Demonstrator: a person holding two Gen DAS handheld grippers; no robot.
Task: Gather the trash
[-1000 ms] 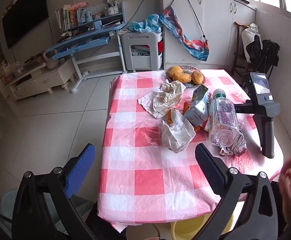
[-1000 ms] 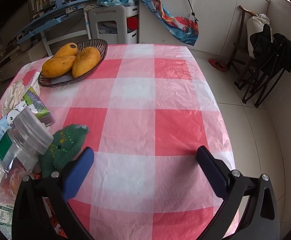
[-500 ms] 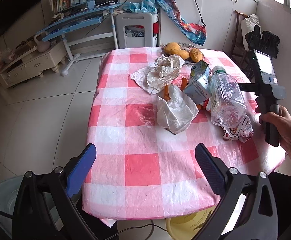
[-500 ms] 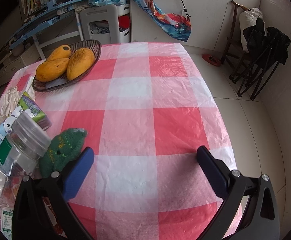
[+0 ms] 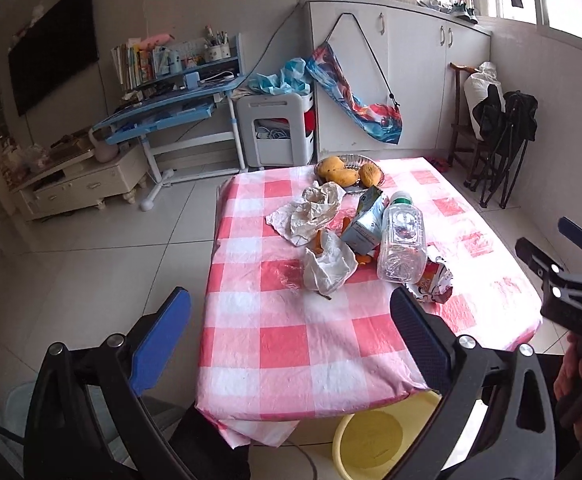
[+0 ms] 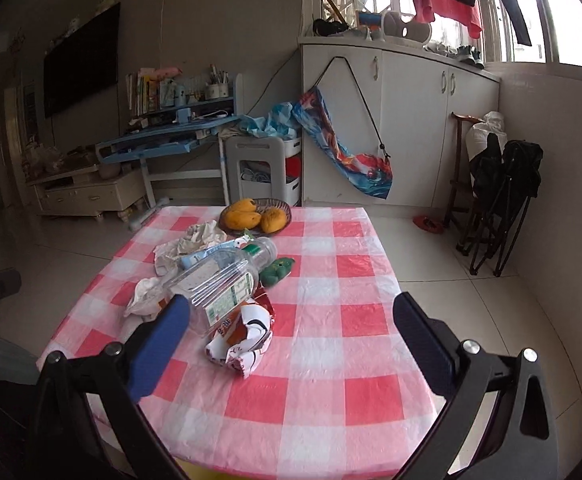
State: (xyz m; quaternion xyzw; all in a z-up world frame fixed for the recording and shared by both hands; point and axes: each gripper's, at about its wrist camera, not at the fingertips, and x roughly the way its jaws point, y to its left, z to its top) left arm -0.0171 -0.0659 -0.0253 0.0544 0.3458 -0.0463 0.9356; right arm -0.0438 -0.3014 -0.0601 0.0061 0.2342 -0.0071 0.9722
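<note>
1. The table (image 5: 299, 344), under a pink-and-white checked cloth, serves as the landmark; a yellow bin (image 5: 375, 436) sits on the floor below its near edge.
2. The left gripper (image 5: 291, 340) hovers over the near-left corner of the table, jaws spread wide and empty; the right gripper (image 6: 287, 344) hangs over the near edge, likewise gaping and holding nothing.
3. A clear plastic bottle (image 6: 227, 280) lies on its side mid-table, resting on a crumpled red-and-white wrapper (image 6: 243, 336); a carton (image 5: 365, 222) leans just behind it.
4. Crumpled paper (image 5: 311, 212) and a white bag (image 5: 329, 268) lie on the left half of the table; orange peel (image 5: 319, 240) shows between them.
5. A basket of mangoes (image 6: 255, 218) stands at the far edge; a small green toy (image 6: 277, 270) lies just beside the bottle's cap.
</note>
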